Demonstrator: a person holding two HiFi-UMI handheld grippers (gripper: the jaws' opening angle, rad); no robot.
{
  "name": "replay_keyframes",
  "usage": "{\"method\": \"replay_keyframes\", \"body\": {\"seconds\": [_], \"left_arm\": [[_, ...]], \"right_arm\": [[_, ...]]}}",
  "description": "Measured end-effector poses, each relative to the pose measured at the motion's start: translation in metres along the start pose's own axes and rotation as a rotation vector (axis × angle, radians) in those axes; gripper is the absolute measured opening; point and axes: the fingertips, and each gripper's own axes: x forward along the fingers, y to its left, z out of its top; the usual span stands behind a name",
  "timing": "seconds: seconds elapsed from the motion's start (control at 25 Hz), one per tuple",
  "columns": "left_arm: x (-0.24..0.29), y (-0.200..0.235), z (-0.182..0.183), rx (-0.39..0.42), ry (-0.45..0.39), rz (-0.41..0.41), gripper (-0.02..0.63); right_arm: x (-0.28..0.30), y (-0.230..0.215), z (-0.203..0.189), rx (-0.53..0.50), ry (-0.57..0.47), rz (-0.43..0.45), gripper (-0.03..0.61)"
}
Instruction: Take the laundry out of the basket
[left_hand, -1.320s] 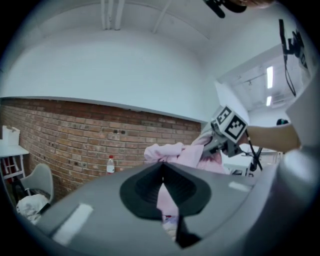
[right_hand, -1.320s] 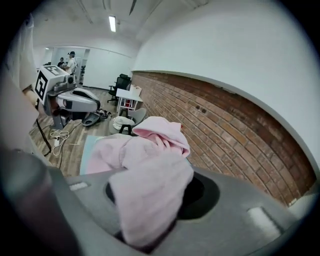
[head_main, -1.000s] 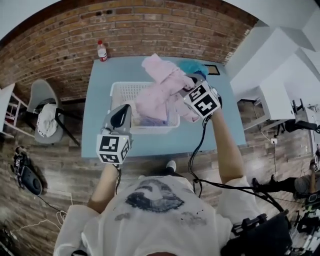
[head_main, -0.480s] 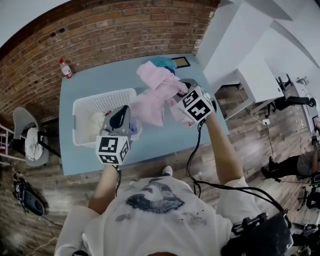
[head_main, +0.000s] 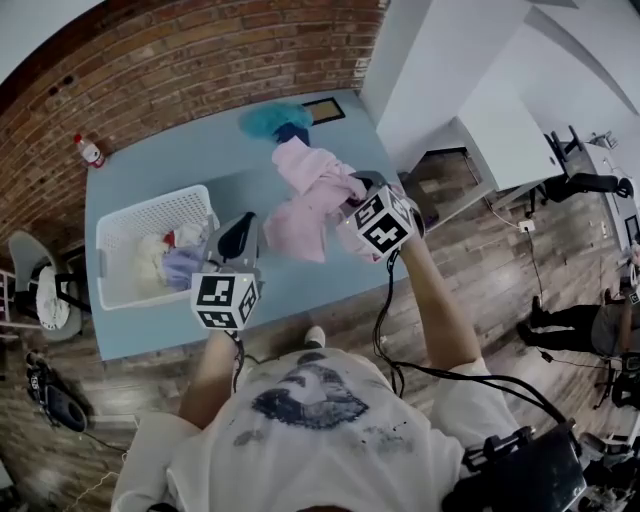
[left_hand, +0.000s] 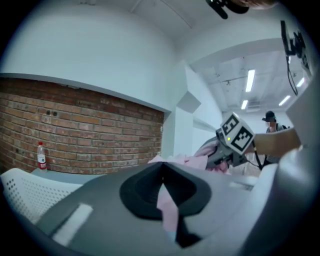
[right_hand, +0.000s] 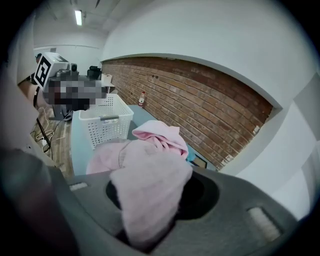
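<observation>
The garment (head_main: 308, 205) is soft, light and limp, so I judge it will sag and trail wherever it is unsupported. Its fat folds suggest a thick knit, neither slippery nor fragile. It should handle best pinched at 2 well-spread points along an edge or seam, roughly as it is taken now.

The left claw (head_main: 243, 228) is clenched on a thin strip of the cloth. The right claw (head_main: 352, 200) is clamped on a thick bunch of it. Each gripper view shows pink fabric squeezed between the jaws.

The garment is out of the basket (head_main: 150, 208), strung between the 2 claws to the basket's right, over the blue worktop (head_main: 180, 160). It is pale pink and crumpled, with a brighter pink fold at its far end, perhaps a hood or cuff.

Inside the basket lies more laundry (head_main: 168, 262), white, lavender and a bit of red. Beyond the garment, to the basket's far right, a teal cloth (head_main: 270, 118) lies on the worktop. Behind the basket a bottle (head_main: 90, 150) stands by the brick wall (head_main: 200, 70).
</observation>
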Motion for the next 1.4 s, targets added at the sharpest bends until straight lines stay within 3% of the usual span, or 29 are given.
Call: {"method": "replay_keyframes", "body": {"seconds": [0.32, 0.56, 1.04, 1.4], "left_arm": [[0.038, -0.037, -0.042, -0.010, 0.077, 0.021, -0.009], [0.052, -0.045, -0.075, -0.016, 0.164, 0.030, -0.009], [0.079, -0.047, -0.097, -0.023, 0.223, 0.029, -0.009], [0.083, -0.044, -0.097, -0.022, 0.225, 0.028, -0.009]], "right_arm": [[0.044, 0.030, -0.087, 0.070, 0.030, 0.105, 0.132], [0.084, 0.047, -0.130, 0.128, 0.049, 0.160, 0.130], [0.124, 0.040, -0.167, 0.170, 0.062, 0.179, 0.137], [0.133, 0.044, -0.170, 0.182, 0.075, 0.188, 0.178]]}}
